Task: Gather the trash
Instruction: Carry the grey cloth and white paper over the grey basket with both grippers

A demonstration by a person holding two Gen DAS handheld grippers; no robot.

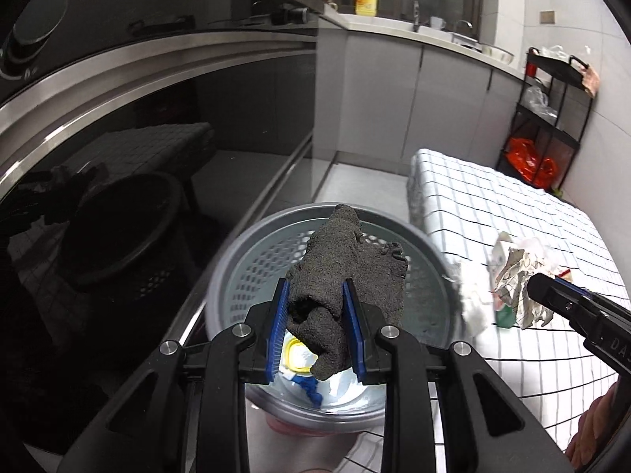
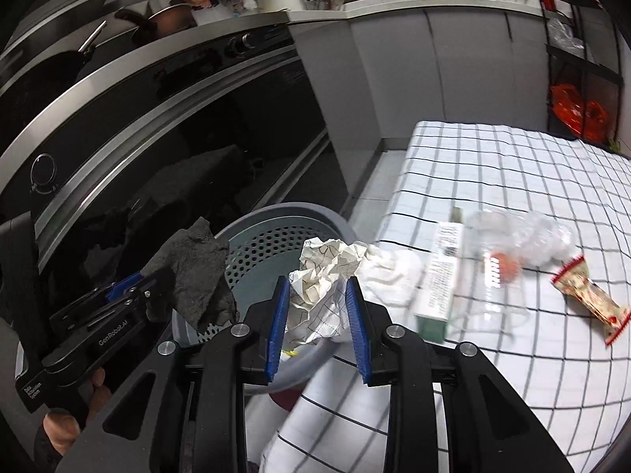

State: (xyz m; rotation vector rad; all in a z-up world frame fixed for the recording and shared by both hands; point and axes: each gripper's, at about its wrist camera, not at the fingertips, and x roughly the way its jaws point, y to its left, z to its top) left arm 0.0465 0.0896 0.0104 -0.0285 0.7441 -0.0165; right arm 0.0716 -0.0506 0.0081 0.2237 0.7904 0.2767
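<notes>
The basket (image 2: 276, 228) stands left of the worktop (image 2: 512, 181), before the oven (image 2: 197, 126). A carton (image 2: 441, 272), bottle (image 2: 501, 272) and wrapper (image 2: 587, 295) lie on the worktop.

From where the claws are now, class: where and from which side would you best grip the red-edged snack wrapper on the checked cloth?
Grip the snack wrapper across its narrow middle, coming from above. It lies flat and long on the checked cloth, clear of the plastic bottle, so the flared crimped ends offer less purchase than the waist. Probably the right claw, once it drops its crumpled paper.
</notes>
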